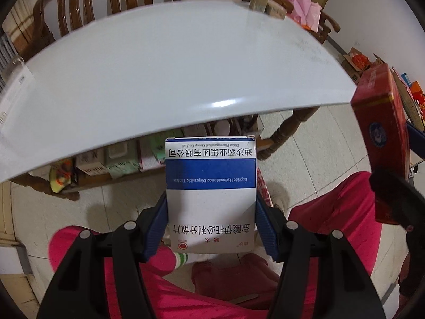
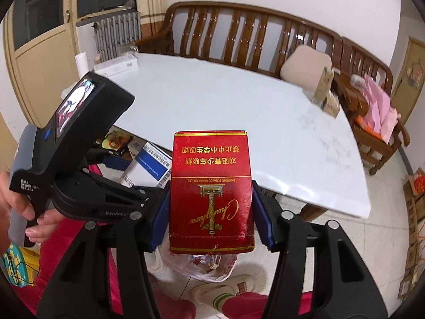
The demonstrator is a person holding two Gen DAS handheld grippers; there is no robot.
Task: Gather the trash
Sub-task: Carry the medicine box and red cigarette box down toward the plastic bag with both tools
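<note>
My left gripper [image 1: 211,212] is shut on a white and blue medicine box [image 1: 210,194], held off the near edge of the white table [image 1: 164,74] above the floor. My right gripper [image 2: 211,210] is shut on a red cigarette pack [image 2: 211,191] with gold print. That red pack [image 1: 379,143] also shows at the right of the left wrist view. The medicine box [image 2: 147,166] shows left of the red pack in the right wrist view. Below the red pack, a clear plastic bag [image 2: 204,265] with trash in it lies on the floor.
A person in pink trousers [image 1: 332,212] sits at the table's edge, a slippered foot [image 2: 225,291] by the bag. A hand [image 2: 32,212] holds the left gripper's handle. Wooden benches [image 2: 252,34] stand behind the table. Small cartons [image 2: 325,90] stand at its far right. Cardboard boxes [image 2: 413,207] line the right wall.
</note>
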